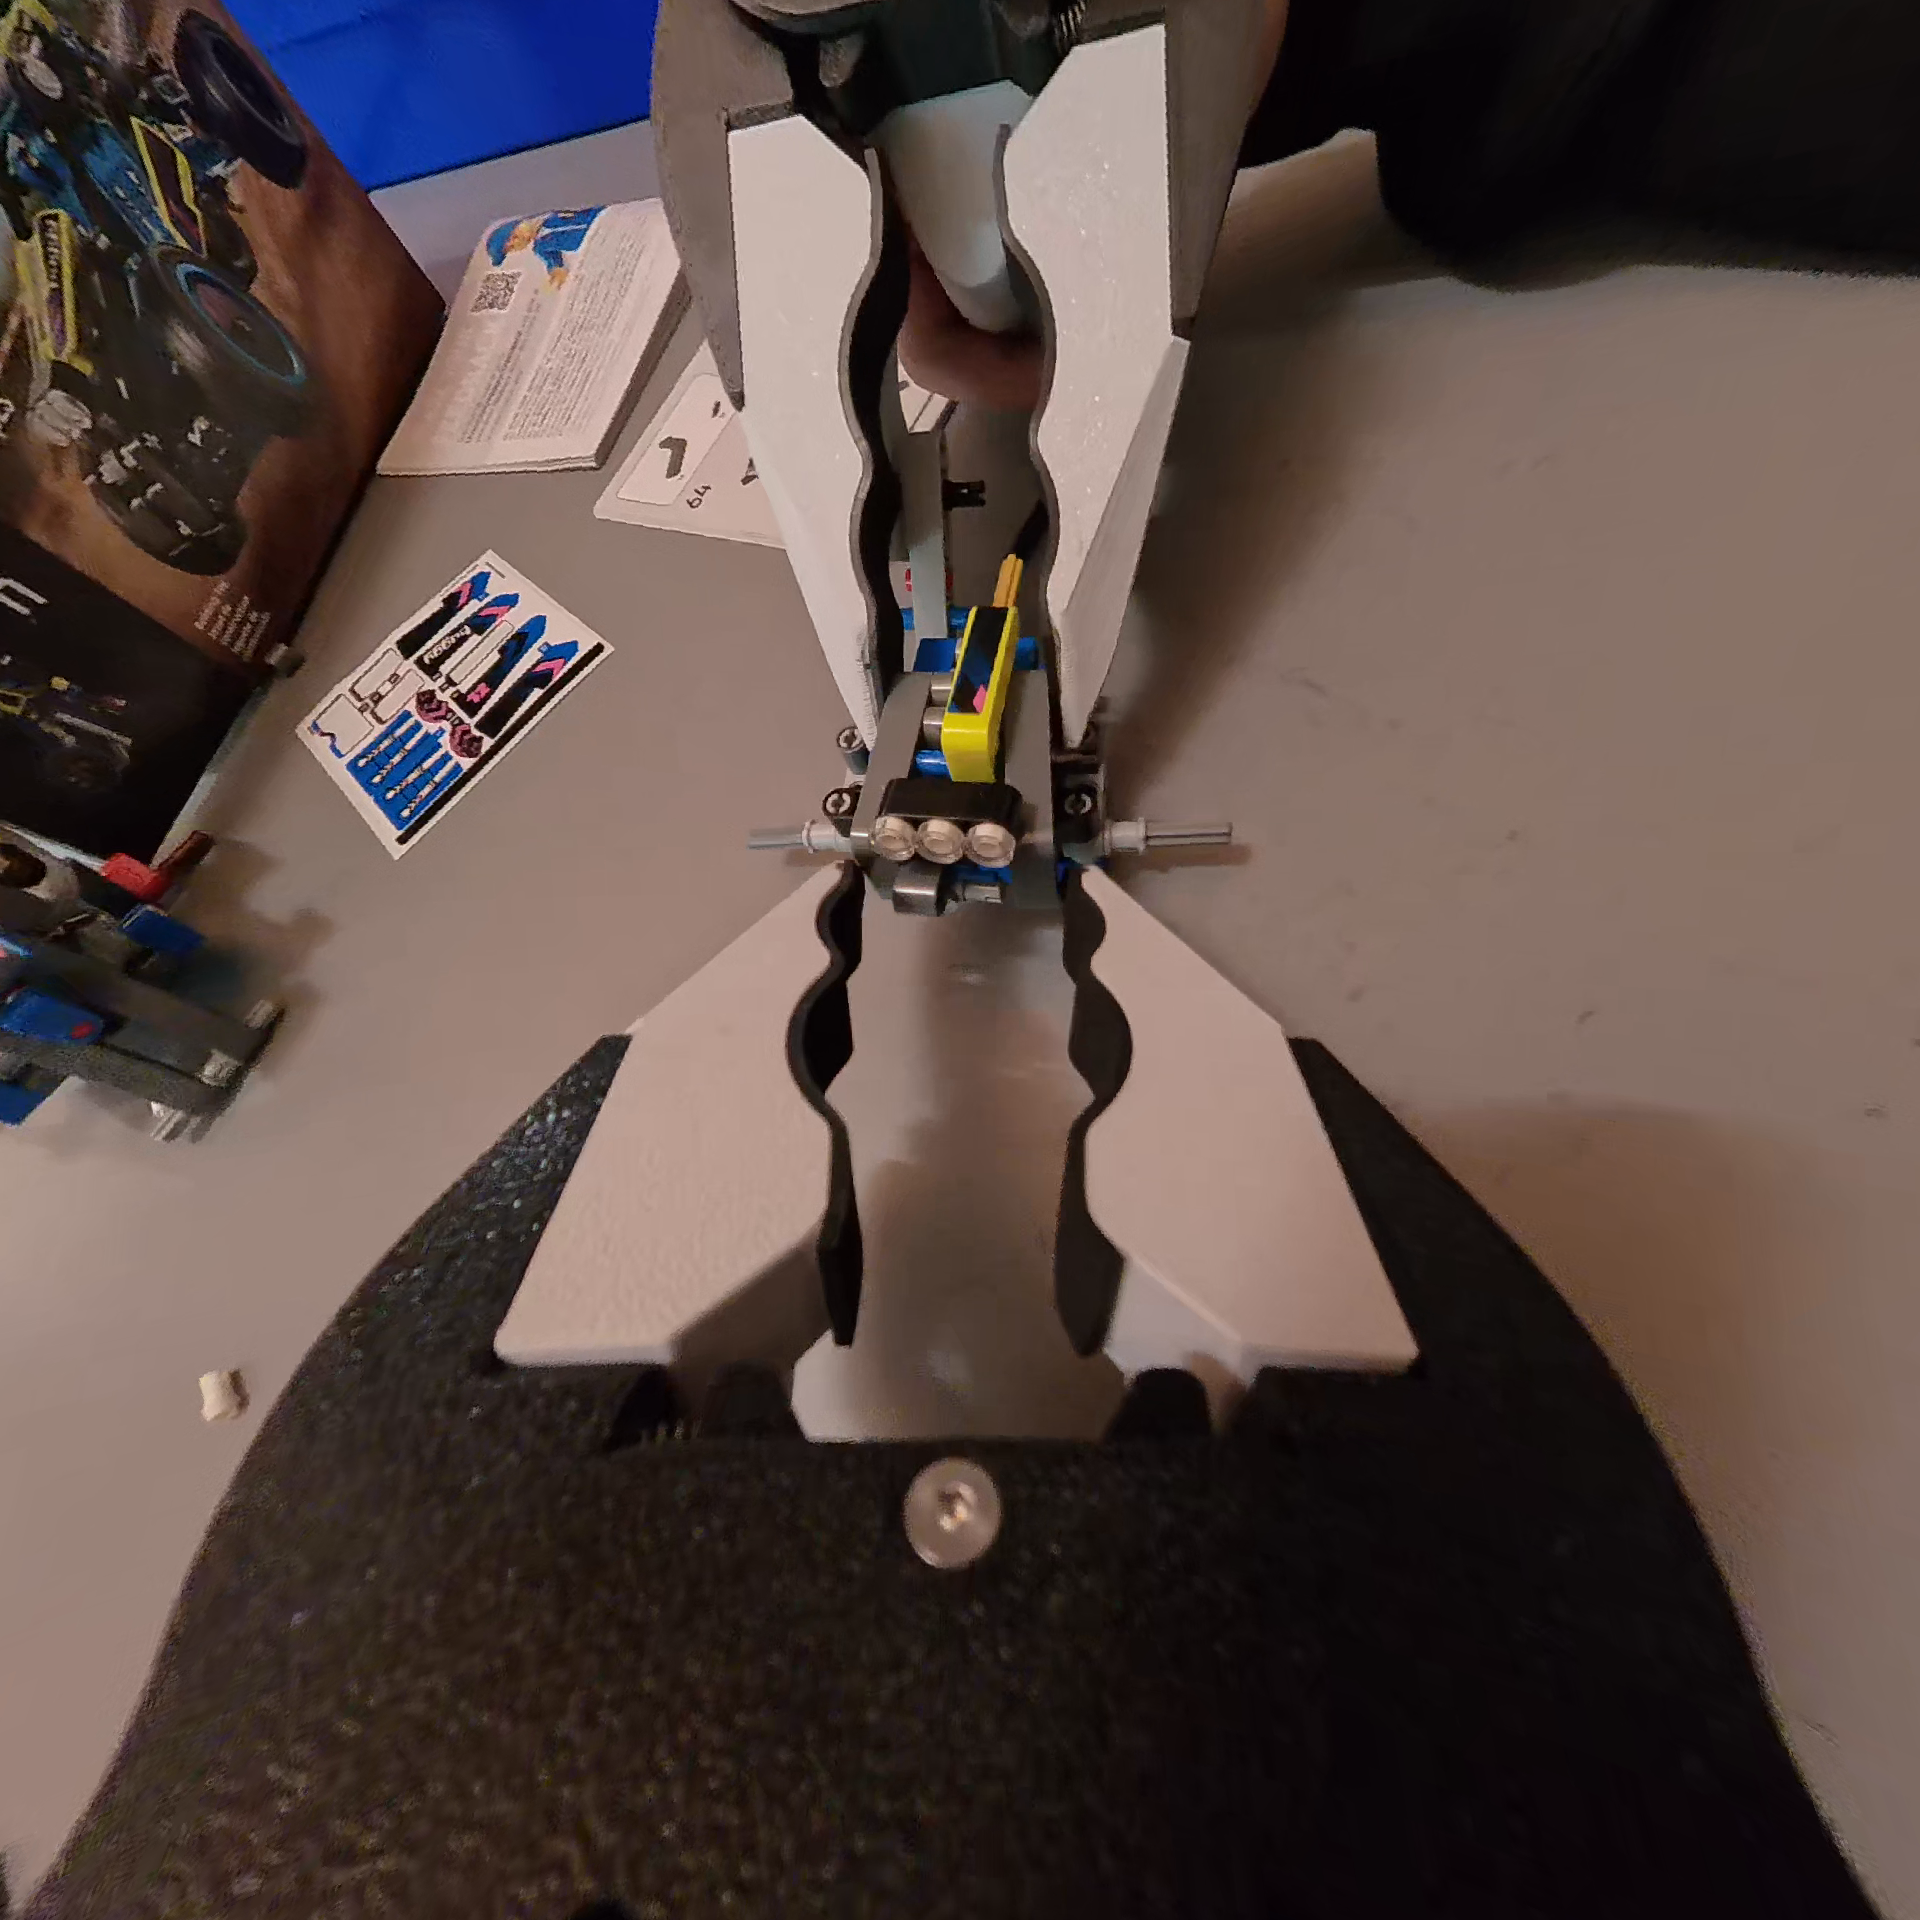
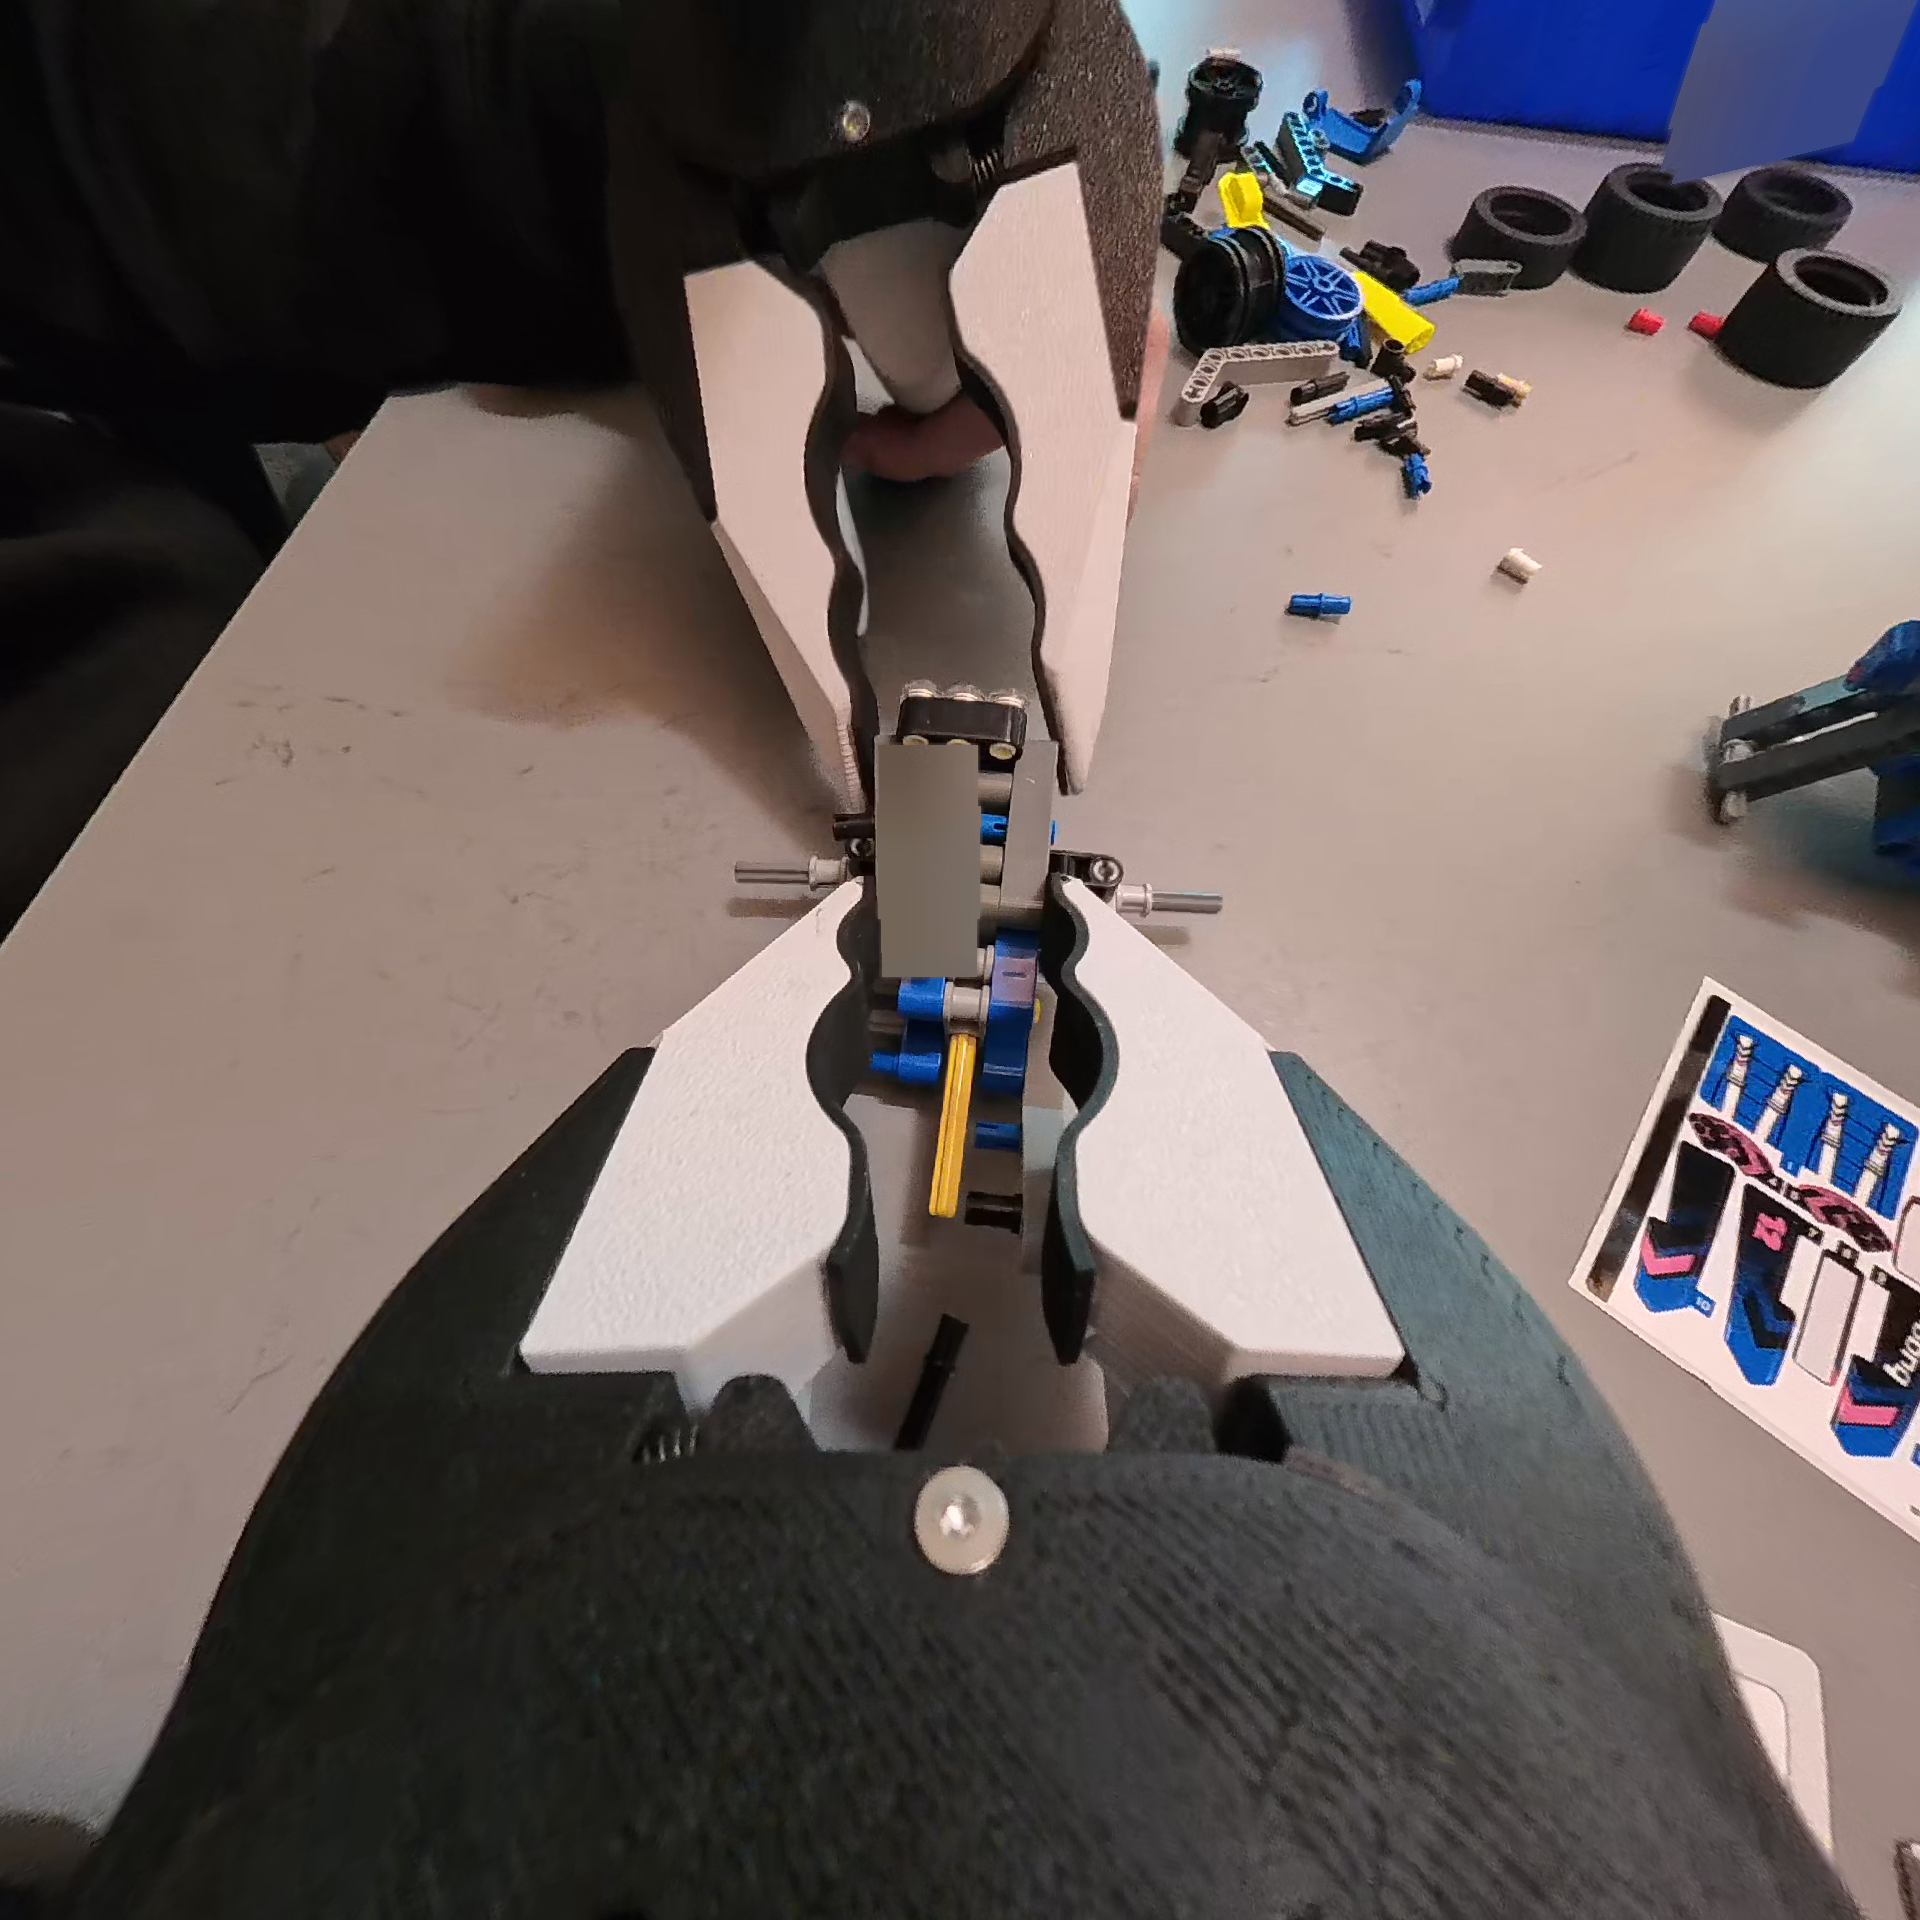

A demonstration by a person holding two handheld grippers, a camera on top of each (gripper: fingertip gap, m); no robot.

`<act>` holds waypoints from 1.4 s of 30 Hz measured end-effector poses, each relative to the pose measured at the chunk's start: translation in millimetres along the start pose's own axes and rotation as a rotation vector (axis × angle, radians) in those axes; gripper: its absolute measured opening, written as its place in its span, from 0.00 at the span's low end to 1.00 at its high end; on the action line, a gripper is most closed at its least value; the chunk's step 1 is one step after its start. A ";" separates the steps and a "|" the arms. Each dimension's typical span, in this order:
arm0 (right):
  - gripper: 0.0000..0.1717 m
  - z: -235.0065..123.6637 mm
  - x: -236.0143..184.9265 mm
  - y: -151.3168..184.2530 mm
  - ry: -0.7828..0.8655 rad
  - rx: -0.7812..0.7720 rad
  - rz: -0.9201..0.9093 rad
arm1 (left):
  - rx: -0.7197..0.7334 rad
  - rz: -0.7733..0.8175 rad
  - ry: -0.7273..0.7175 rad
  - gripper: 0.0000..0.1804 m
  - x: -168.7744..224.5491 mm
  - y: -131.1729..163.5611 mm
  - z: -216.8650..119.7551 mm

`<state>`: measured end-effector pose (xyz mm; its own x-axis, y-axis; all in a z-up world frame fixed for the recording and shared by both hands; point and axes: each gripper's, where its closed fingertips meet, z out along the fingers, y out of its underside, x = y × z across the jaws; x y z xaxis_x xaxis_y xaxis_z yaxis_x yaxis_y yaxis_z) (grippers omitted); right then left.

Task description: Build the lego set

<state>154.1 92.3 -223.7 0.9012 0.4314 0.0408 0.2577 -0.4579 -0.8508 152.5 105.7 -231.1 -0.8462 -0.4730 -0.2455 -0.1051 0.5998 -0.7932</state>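
Far left, the box and booklet lie flat, the sticker sheet nearer in on the grey table. At centre, the two tongs meet nose to nose. The right gripper is clamped on the brick model, pads pressing its grey sides. The left gripper sits at the model's other end, tips just at its sides, not clearly gripping. Far side of the table: tyres and loose parts.
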 end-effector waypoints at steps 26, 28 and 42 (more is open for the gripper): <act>0.18 1.0 -0.8 -2.9 0.056 0.004 -0.148 | 0.005 -0.018 -0.003 0.17 0.3 -3.3 2.7; 0.18 1.4 -1.0 -2.8 0.049 -0.011 -0.128 | 0.003 -0.022 0.001 0.17 0.5 -2.8 2.5; 0.18 8.3 -3.7 -7.1 0.033 0.008 -0.104 | -0.001 -0.053 0.036 0.17 2.3 2.4 -3.5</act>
<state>146.0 100.3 -222.1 0.8807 0.4504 0.1464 0.3481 -0.4058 -0.8451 148.5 108.3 -231.6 -0.8576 -0.4806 -0.1830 -0.1509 0.5754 -0.8039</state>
